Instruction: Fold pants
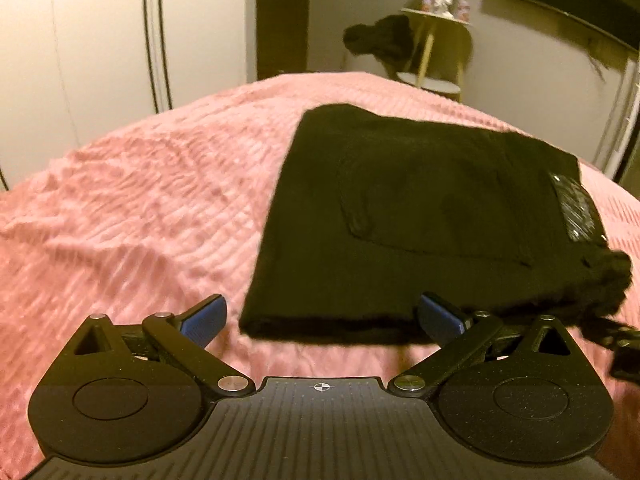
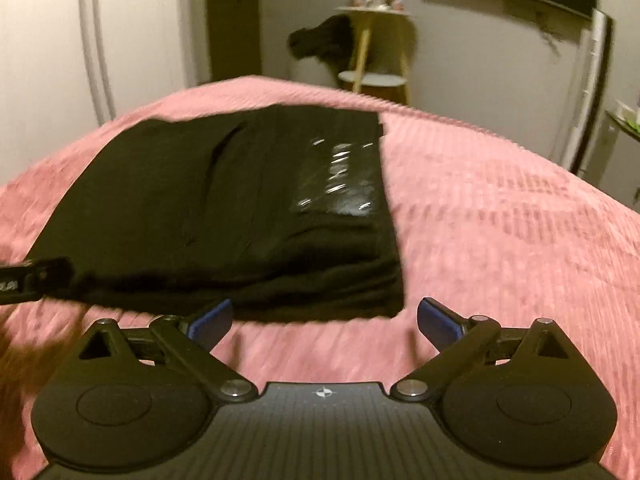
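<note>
Both grippers hang just short of the folded black pants (image 1: 420,220), and neither one touches the cloth: the left gripper (image 1: 323,316) has its blue-padded fingers (image 1: 206,316) spread wide apart with nothing between them, and the right gripper (image 2: 324,320) stands the same way, fingers (image 2: 438,320) spread and holding nothing. The pants (image 2: 224,216) lie on the pink ribbed bedspread (image 1: 140,208) as a flat, squared stack of several layers, with the layered edges facing the right gripper. On top of the pants sits a glossy black patch (image 2: 340,180) along their right edge, and a curved pocket seam shows near their middle. At the near right corner of the pants in the left view a rumpled bit of cloth sticks out, and part of the right gripper (image 1: 624,352) shows just beside it. Beyond the pants, past the far edge of the bedspread (image 2: 500,220), stands a small round side table (image 1: 436,16) with pale wooden legs, a dark garment (image 1: 380,38) draped over it and small ornaments on top. Left of the pants, pale wardrobe doors (image 1: 100,40) fill the wall
</note>
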Motion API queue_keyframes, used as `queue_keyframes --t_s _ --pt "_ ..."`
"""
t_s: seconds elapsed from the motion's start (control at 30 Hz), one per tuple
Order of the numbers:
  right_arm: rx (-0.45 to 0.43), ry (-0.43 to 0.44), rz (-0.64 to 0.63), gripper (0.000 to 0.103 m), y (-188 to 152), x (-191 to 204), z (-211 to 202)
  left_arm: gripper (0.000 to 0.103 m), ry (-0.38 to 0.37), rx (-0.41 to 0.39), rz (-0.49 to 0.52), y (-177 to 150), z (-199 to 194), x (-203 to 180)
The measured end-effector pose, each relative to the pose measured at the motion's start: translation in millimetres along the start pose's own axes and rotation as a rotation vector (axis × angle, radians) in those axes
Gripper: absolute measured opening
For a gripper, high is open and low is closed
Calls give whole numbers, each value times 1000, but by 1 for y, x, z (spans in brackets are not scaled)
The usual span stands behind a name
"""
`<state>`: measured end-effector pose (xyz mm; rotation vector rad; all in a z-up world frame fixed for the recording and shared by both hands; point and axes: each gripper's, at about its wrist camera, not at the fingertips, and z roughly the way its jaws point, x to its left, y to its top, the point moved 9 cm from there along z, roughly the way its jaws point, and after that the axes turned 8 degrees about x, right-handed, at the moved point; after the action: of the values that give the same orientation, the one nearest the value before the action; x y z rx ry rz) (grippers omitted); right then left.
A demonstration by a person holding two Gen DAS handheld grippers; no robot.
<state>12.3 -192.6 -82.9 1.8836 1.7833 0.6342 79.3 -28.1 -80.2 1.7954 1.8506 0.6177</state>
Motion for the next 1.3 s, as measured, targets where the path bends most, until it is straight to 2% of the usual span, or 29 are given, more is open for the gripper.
queue_keyframes --t_s 0.13,0.57,1.3 --pt "3 36 -18 99 -4 15 -4 103 -21 48 -13 -9 1 0" --pt "10 44 -68 99 -3 28 -2 103 -3 54 -2 -14 -1 -2" --pt "12 66 -76 99 -1 32 0 103 -15 59 30 -17 3 -6"
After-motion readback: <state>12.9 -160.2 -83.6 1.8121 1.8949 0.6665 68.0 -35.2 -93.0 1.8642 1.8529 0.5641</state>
